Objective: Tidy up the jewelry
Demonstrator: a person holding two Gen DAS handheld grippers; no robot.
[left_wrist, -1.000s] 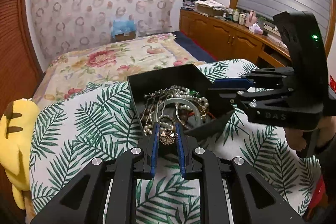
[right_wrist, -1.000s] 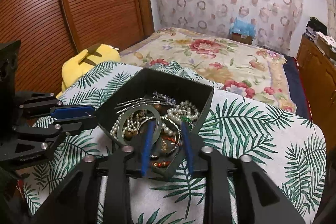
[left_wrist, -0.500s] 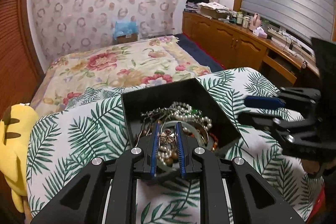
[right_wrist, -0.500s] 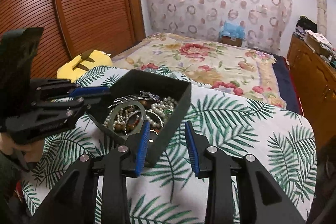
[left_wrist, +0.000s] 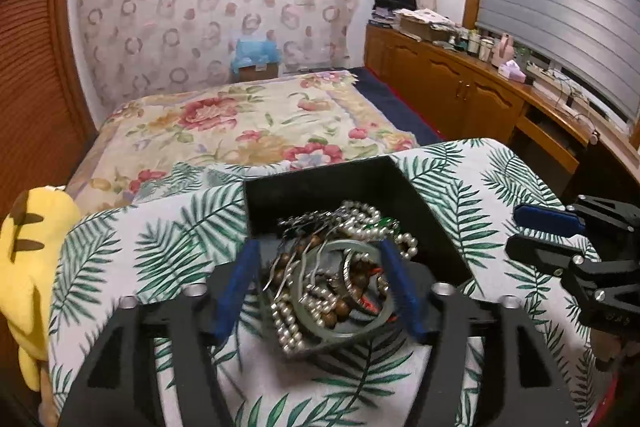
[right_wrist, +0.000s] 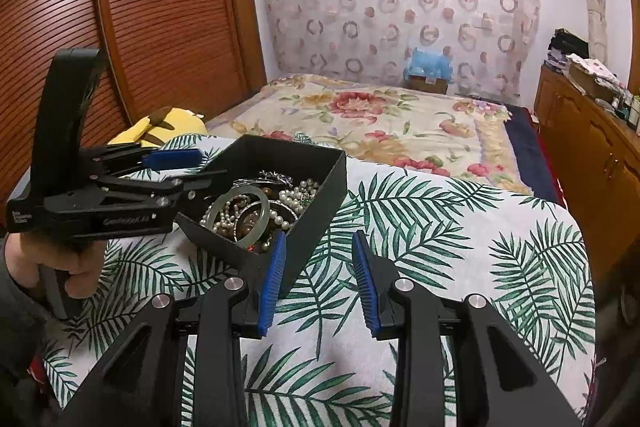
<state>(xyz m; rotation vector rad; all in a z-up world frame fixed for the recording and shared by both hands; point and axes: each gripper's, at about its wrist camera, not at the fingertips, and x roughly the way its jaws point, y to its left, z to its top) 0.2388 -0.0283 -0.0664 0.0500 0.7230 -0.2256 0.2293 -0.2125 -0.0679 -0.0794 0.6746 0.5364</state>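
A black open box [left_wrist: 332, 187] [right_wrist: 320, 187] on the palm-leaf cloth holds a heap of jewelry: pearl strands [left_wrist: 288, 323], brown beads and a pale green bangle [left_wrist: 340, 323] [right_wrist: 244, 211]. My left gripper [left_wrist: 320, 287] is open and empty, its blue fingers spread over the box's near corner; it shows at the left in the right wrist view [right_wrist: 176, 167]. My right gripper [right_wrist: 320, 279] is open and empty, low over the cloth just right of the box; it shows at the right edge in the left wrist view [left_wrist: 548, 231].
The leaf-print cloth [right_wrist: 440, 267] covers a table or bed end. A yellow plush toy [left_wrist: 28, 247] lies at the left. A floral bedspread [left_wrist: 248, 123] is beyond the box. A wooden cabinet [left_wrist: 460, 95] runs along the right wall, a slatted wardrobe [right_wrist: 120, 27] on the left.
My left gripper has opened and let go of the small gold flower piece over the box. My right gripper has drawn back to the right, away from the box.
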